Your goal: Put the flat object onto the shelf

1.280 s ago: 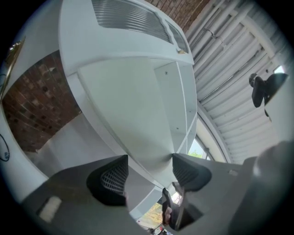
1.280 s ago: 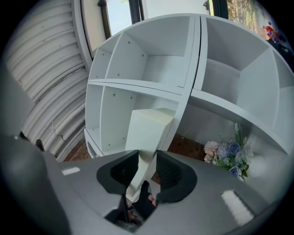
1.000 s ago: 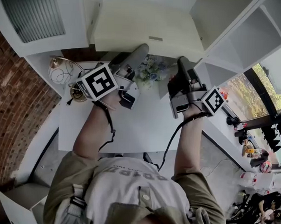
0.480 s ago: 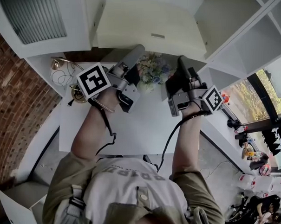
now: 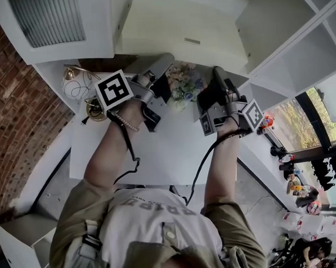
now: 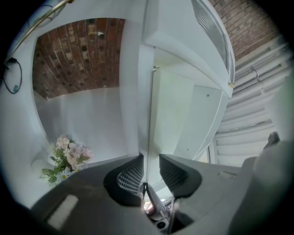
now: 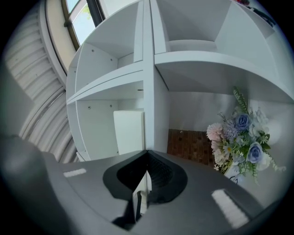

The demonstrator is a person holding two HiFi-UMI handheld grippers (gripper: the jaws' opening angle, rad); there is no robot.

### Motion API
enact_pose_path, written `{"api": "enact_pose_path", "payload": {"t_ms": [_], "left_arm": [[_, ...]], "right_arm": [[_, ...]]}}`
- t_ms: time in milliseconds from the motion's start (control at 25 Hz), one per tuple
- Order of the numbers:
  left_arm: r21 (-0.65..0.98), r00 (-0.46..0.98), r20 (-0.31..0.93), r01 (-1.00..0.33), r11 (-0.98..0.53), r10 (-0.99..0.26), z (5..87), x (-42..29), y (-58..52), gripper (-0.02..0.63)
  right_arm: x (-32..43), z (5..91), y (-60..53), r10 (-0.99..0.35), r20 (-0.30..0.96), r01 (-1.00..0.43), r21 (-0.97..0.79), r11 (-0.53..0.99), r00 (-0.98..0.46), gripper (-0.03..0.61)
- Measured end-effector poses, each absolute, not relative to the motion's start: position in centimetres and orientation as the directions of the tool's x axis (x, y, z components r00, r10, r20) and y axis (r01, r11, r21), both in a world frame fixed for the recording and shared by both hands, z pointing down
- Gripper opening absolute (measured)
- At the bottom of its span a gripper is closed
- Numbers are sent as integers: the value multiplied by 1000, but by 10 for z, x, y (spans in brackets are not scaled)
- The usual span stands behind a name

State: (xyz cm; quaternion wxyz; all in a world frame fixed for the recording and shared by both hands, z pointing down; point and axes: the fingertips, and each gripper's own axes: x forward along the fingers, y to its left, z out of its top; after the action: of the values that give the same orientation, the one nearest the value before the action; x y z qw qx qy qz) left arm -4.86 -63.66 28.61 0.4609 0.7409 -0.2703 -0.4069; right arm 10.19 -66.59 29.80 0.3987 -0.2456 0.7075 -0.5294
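left gripper (image 6: 150, 157): loose. The jaws sit a little way apart and they've just been closing. Only pale background shows through the gap, so nothing's pinched.
right gripper (image 7: 147, 153): clenched tight, jaws together. There's a thin white sliver down in the seam, and we can't tell if it's a thing or just part of the gripper.
flat object (image 7: 128, 133): our best guess is the pale slab standing upright in a lower compartment of the shelf (image 7: 105, 82), just left of the upright divider (image 7: 148, 69). Neither gripper is touching it.
other stuff: the flowers (image 7: 239, 137) sit on the table (image 5: 158, 153) under the shelf board, on the other side of the divider, so they're not in the way.
step: if that slab really is the thing, it looks to us like the placing is done and we're at the back-off bit.
next move: we'd pull both hands straight back, minding the divider and the flowers. If the slab turns out to lean, we'd give it a gentle nudge to square it up first.
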Motion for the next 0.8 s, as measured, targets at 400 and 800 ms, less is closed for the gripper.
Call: {"api": "enact_pose_path", "payload": {"t_ms": [400,800], "left_arm": [[852,512,-322,-211,-480,-796,288,-46,-622,144],[437,453,-146,-768,-468,-879,301,-42,-557,161]], "right_arm": [[113,287,-640,-765,-296,-184,-863,471,-571,8],[118,282,-576,-762,-252,-487,-641,593,-597,146]]}}
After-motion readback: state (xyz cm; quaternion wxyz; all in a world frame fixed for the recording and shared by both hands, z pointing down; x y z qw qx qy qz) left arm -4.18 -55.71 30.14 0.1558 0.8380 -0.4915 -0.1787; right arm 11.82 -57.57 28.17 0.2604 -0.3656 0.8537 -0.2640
